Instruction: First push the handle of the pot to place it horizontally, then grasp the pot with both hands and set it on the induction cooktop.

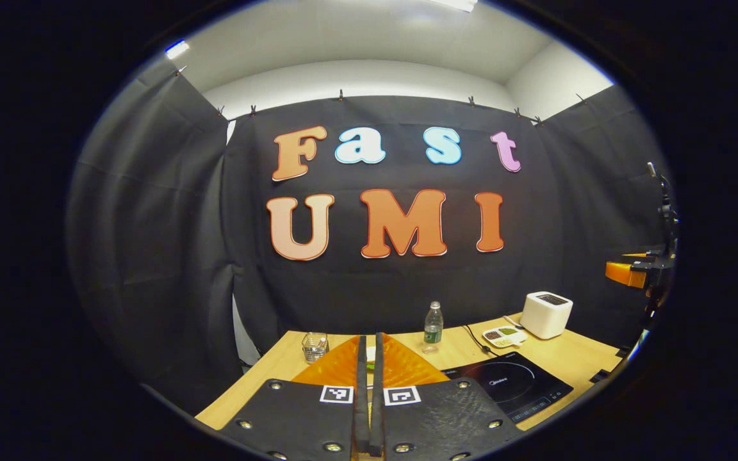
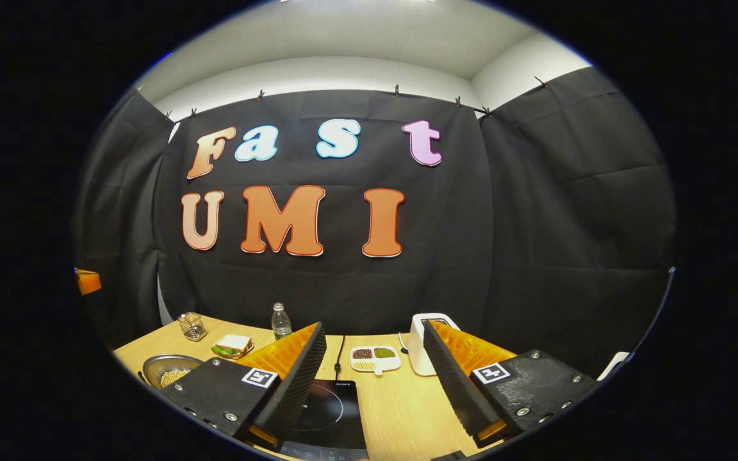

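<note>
On the bench (image 2: 401,410), left to right in the right gripper view: one pot (image 2: 167,370) at the near left edge, holding pale grains, its handle not clear to see; one glass cup (image 2: 193,326) far behind it; one sandwich (image 2: 233,346) on a small plate; one bottle (image 2: 280,321); one cooktop (image 2: 327,413) at near centre; one divided dish (image 2: 375,358) of beans; one white toaster (image 2: 421,342) at far right. The left gripper (image 1: 369,400) has its fingers pressed together on nothing, raised above the bench's left part; the right gripper (image 2: 372,384) is spread wide and empty, raised over the cooktop and bench centre; neither is near the pot yet.

Risks, as I judge them: the pot sits close to the bench's edge, so a hard push on the handle could slide it off rather than turn it; grains could spill if the two-handed lift tilts; the sandwich plate lies near the path from pot to cooktop and could be knocked.
</note>
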Tool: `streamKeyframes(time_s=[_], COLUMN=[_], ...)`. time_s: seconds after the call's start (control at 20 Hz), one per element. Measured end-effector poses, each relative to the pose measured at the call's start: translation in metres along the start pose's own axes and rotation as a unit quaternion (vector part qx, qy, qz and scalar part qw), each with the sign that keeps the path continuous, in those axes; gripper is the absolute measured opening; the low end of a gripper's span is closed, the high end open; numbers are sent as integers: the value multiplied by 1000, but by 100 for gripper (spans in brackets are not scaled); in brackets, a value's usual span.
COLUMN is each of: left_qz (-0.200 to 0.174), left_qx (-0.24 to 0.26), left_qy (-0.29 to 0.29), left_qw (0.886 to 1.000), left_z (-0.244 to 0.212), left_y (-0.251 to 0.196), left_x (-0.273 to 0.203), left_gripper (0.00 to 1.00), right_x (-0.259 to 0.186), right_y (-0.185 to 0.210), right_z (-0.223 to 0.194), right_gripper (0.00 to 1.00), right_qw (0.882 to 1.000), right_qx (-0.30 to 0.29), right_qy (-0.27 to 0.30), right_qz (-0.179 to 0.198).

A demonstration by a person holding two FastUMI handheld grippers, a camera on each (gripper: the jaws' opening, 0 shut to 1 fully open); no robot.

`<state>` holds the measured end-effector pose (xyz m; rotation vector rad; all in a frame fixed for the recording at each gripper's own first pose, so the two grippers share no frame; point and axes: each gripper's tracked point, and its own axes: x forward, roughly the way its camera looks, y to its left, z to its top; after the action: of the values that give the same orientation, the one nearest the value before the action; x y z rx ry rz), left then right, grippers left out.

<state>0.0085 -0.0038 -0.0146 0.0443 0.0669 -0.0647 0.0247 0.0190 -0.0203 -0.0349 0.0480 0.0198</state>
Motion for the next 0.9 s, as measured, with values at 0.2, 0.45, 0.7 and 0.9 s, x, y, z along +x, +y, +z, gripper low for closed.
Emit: streamKeyframes(time_s=[0.2,0.45,0.7,0.9], left_qz=[16,14,27,38], left_qx=[10,2,-10,-31], left_qy=[21,63,104,140], left_qw=[1000,998,994,989], left_z=[-23,-70,-123,-166], left_y=[15,14,20,26], left_x=[-8,-21,-34,-46], left_gripper=[2,2,2,3], right_x=[2,5,6,6], right_y=[6,11,11,10], right_z=[-5,-5,-3,-5], right_gripper=[95,95,95,95], right_qw=[1000,1000,1000,1000], right_qx=[-2,-3,-3,-9], right_qy=[5,3,-5,-13], right_qz=[5,8,5,-1])
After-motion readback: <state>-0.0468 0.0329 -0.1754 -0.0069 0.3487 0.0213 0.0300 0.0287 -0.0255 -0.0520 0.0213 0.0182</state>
